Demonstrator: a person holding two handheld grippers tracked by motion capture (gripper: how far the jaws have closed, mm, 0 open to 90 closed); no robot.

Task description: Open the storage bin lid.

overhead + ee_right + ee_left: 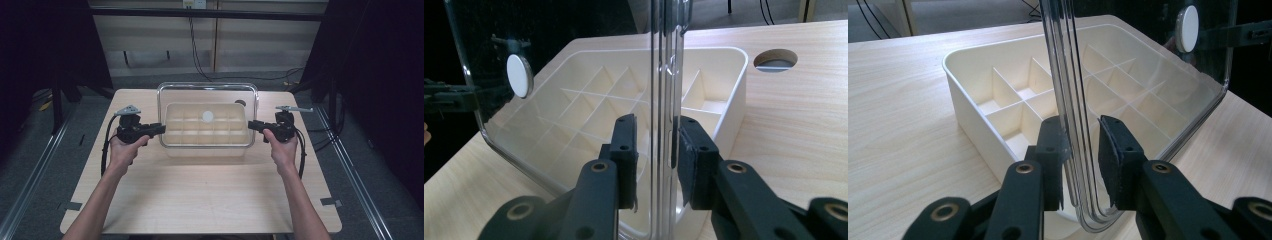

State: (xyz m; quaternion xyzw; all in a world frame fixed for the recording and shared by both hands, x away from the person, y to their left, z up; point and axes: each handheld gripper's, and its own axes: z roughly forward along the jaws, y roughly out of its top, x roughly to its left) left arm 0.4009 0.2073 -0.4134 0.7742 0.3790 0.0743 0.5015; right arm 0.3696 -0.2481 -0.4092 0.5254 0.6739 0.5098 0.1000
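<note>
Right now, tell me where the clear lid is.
In the high view the clear lid hangs above the cream divided box at mid-table, between the left gripper and right gripper at its side edges.

No readable text, labels, brands, numbers or signs on anything in view

A lab-like recording bay: black curtains [45, 45] at left and right of the frame, metal floor rails [35, 165], wall cables [197, 50] at top, bare wooden surface [200, 195].
</note>
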